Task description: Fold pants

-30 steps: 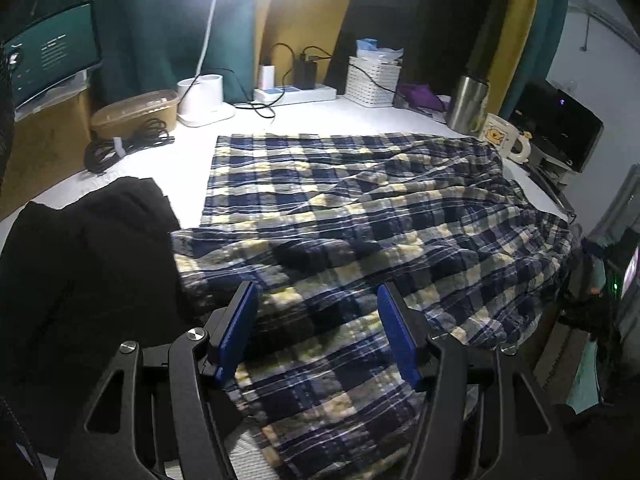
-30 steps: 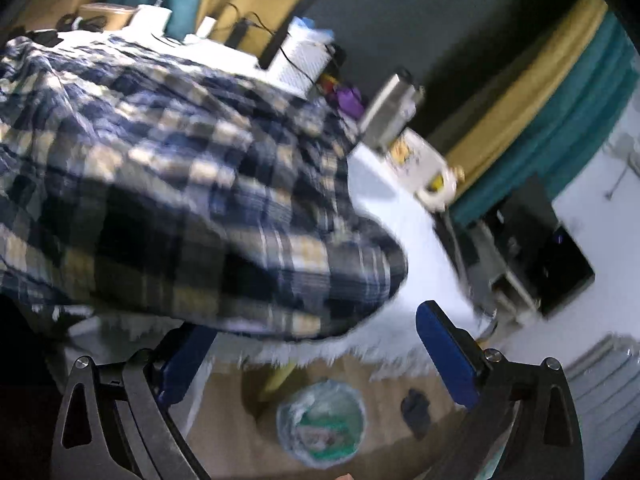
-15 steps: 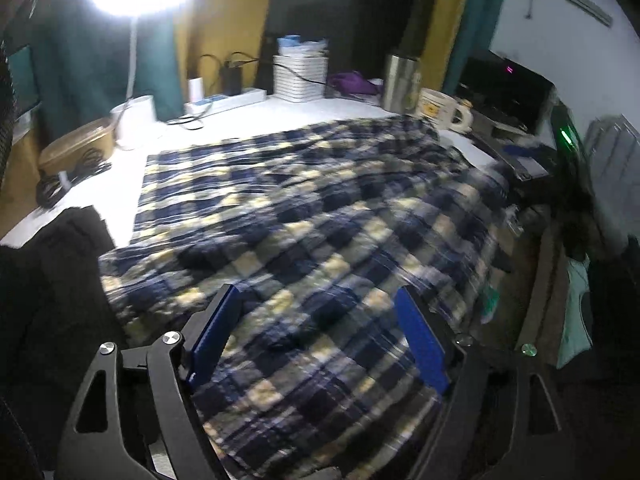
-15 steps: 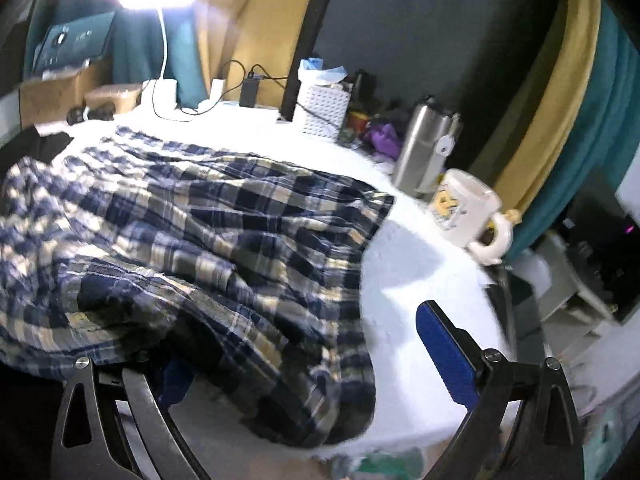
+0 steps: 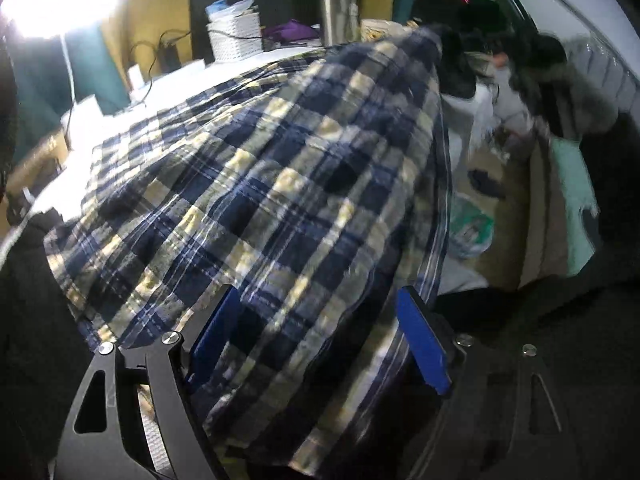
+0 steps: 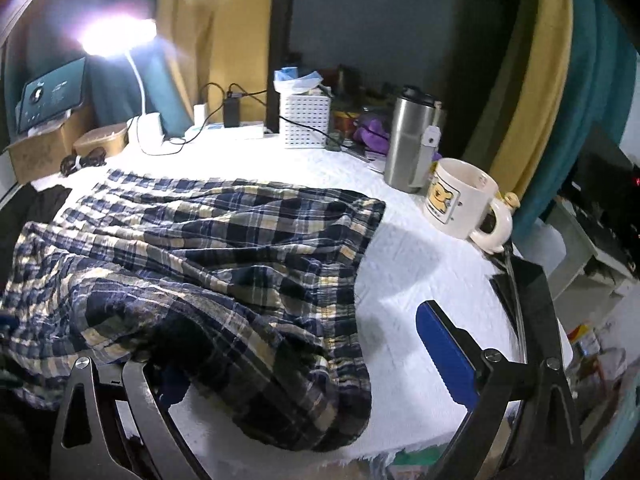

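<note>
The plaid pants [image 6: 200,264] were seen spread in loose folds over the white-covered table [image 6: 420,264], filling it from the 9 o'clock side to the centre of the right wrist view, with one rumpled end heaped toward the near edge at 6 o'clock. Compared with a second earlier, when the cloth was hanging off the table edge above the floor in that view, the bulk of it had been brought onto the tabletop. In the left wrist view the fabric had come far closer, bulging across the frame from 9 to 1 o'clock. The left gripper [image 5: 320,340] was held wide, its jaws having just been opened further, with plaid cloth lying between the blue pads [image 5: 424,344] but not visibly pinched by them. The right gripper [image 6: 320,356] was likewise spread wide, cloth draped over its left finger and its right finger standing clear above bare table; nothing was clamped. The garment was judged released and only roughly gathered, with neat folding yet to be done. A steel tumbler [image 6: 410,144] and a cartoon mug [image 6: 460,204] were left standing at 2 o'clock, near the cloth's far corner but apart from it.
</note>
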Demonstrator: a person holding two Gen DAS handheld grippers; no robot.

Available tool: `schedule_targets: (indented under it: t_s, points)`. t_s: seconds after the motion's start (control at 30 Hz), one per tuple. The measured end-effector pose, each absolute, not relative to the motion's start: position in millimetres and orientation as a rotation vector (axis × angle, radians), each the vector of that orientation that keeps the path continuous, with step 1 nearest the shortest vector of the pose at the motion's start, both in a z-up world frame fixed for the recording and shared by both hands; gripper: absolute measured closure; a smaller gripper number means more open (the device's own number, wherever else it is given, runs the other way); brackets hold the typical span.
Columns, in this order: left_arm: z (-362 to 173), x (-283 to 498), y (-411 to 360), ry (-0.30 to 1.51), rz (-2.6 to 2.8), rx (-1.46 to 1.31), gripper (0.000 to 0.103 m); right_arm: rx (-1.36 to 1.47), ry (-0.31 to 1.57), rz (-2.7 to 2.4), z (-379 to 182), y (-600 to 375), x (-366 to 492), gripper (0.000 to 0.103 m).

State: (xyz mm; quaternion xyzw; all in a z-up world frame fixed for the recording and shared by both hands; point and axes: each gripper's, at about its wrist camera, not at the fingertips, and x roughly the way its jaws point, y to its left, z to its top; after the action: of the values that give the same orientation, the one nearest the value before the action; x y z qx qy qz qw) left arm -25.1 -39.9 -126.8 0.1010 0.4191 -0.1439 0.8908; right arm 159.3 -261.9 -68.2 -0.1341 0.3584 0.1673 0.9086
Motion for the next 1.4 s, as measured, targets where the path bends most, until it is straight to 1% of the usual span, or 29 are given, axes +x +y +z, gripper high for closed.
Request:
schedule_targets:
  t_s: [0.03,0.07,0.1,0.13,0.17,0.4,0.57,0.83,0.87,0.9,1.03,1.07,1.13,1.17,1.2,1.33,1.4]
  points:
    - [-130.2,-28.1,-41.9,0.864,-0.283,0.246,0.031,-0.269,0.741,0.342,-67.0,-262.1,158.9,0.004]
    - [-133.7,-29.5,-43.0,0.864,-0.272,0.272,0.057,-0.266,0.741,0.339,-66.0,-262.2,158.2,0.004]
    - [-134.5,-31.7,-42.9,0.846,-0.25,0.299,0.068,-0.265,0.739,0.339,-65.2,-262.0,157.7,0.004]
    - [-132.5,-33.9,-40.4,0.844,-0.277,0.278,0.075,-0.264,0.736,0.338,-64.3,-261.6,156.9,0.004]
    - [-128.9,-34.7,-38.6,0.842,-0.291,0.258,0.102,-0.264,0.735,0.339,-63.8,-261.3,156.7,0.004]
    - [-74.3,-36.9,3.9,0.729,-0.242,0.12,0.102,-0.258,0.727,0.36,-62.7,-265.6,153.4,0.004]
    - [-43.0,-40.0,21.0,0.658,-0.232,0.107,0.102,-0.261,0.727,0.393,-75.3,-262.7,153.3,0.004]
    - [-19.5,-32.2,24.2,0.611,-0.199,0.149,0.102,-0.377,0.717,0.339,-116.8,-262.7,131.0,0.004]
    - [-17.7,-33.0,21.5,0.609,-0.204,0.152,0.102,-0.39,0.712,0.329,-119.8,-263.4,127.5,0.005]
    - [-16.1,-33.8,19.4,0.606,-0.208,0.159,0.102,-0.395,0.712,0.33,-122.2,-265.3,122.5,0.017]
    - [-15.6,-35.6,8.4,0.607,-0.216,0.2,0.102,-0.374,0.689,0.337,-112.1,-274.6,106.1,0.051]
    - [-17.3,-34.5,7.0,0.611,-0.219,0.204,0.102,-0.363,0.677,0.337,-107.5,-276.4,103.0,0.062]
    - [-19.1,-33.9,2.6,0.615,-0.219,0.215,0.102,-0.335,0.632,0.322,-92.1,-283.3,97.5,0.066]
    - [-18.8,-34.2,0.7,0.614,-0.219,0.223,0.102,-0.316,0.611,0.326,-84.5,-286.1,95.0,0.079]
    - [-17.5,-35.1,-0.6,0.607,-0.223,0.226,0.102,-0.29,0.593,0.337,-76.4,-289.8,93.7,0.089]
    - [-4.7,-39.6,-3.5,0.568,-0.208,0.229,0.102,-0.251,0.538,0.337,-51.3,-294.5,91.1,0.089]
    - [4.9,-43.7,-4.3,0.538,-0.197,0.236,0.102,-0.242,0.514,0.345,-39.8,-293.5,87.8,0.093]
